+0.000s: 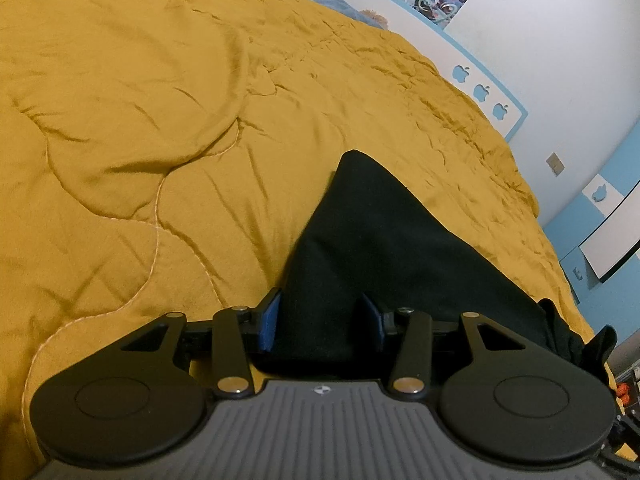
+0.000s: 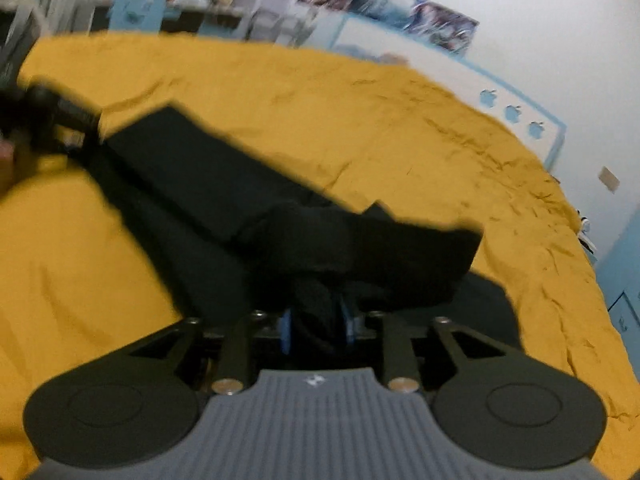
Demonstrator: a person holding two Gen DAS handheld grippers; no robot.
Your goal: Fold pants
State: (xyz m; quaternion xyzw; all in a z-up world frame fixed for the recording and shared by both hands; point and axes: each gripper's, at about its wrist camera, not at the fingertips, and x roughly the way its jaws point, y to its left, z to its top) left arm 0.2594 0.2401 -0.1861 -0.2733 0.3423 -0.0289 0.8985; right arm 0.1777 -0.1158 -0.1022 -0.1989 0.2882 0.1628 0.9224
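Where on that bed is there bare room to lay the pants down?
Bare yellow quilt lies left of the pants and beyond them toward the headboard. The near edge is crowded: pants bunched around both grippers.

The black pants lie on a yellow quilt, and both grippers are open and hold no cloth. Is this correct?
Not fully. The black pants do lie on the yellow quilt, but the right gripper is shut on a bunch of the cloth, as the right wrist view shows. The left gripper is open, with cloth between its fingers.
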